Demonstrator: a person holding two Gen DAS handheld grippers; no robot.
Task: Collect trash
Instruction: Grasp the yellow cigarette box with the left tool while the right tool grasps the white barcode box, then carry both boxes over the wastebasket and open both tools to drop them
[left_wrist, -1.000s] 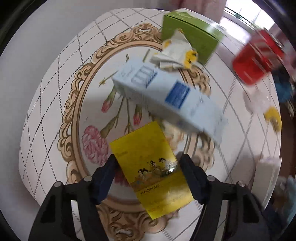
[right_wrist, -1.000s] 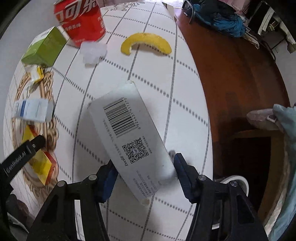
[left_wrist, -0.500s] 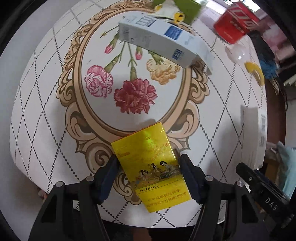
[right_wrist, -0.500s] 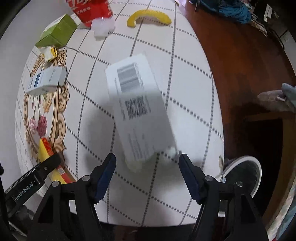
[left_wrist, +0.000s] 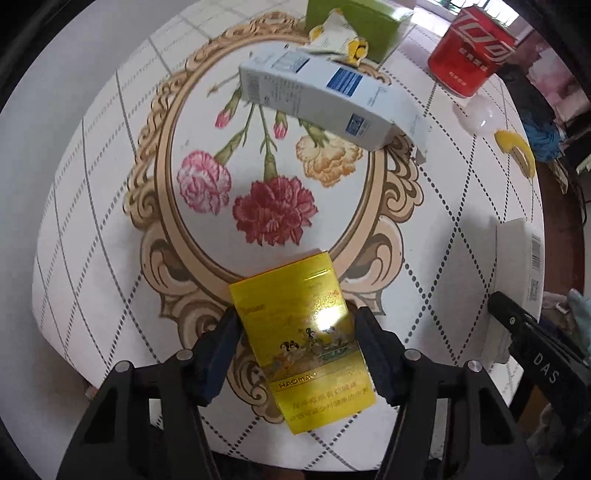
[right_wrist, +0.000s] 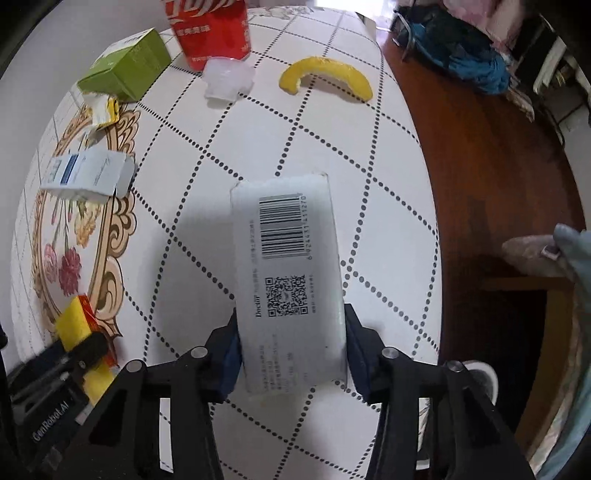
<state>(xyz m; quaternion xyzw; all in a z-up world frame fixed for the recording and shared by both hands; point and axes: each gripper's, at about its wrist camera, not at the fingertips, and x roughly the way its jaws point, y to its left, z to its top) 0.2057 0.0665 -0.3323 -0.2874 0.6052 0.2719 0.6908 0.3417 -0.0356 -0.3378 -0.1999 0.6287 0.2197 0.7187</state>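
Trash lies scattered over the round desk (left_wrist: 110, 177) with its floral, gold-framed cloth. The yellow cigarette pack (left_wrist: 301, 341) sits between the jaws of the left gripper (left_wrist: 295, 350), both pads pressed against its long sides, over the near edge of the desk. The white barcode box (right_wrist: 290, 280) is clamped the same way in the right gripper (right_wrist: 291, 343), its barcode and QR code facing up, jaws closed on its lower half.

Beyond the yellow pack, past the printed carnations, a blue-and-white carton (left_wrist: 325, 99) lies on its side with one flap open. Behind it stands a green box (left_wrist: 369, 18), with a crumpled yellow-and-white wrapper (left_wrist: 343, 44) touching it in front. To the right is a red cola can (left_wrist: 471, 59), a clear plastic piece (left_wrist: 480, 118) just beside its base, and a curved yellow peel (left_wrist: 517, 151) near the desk's edge. None of these lies between either gripper and what it holds. Off the desk, a dark wooden floor (right_wrist: 480, 147) carries a heap of blue cloth (right_wrist: 461, 55).

Half a second ago the white box lay loose and skewed on the cloth with the right jaws spread wide apart; now it is straight and gripped. The left gripper has kept its hold on the yellow pack and has come slightly closer to the desk centre.
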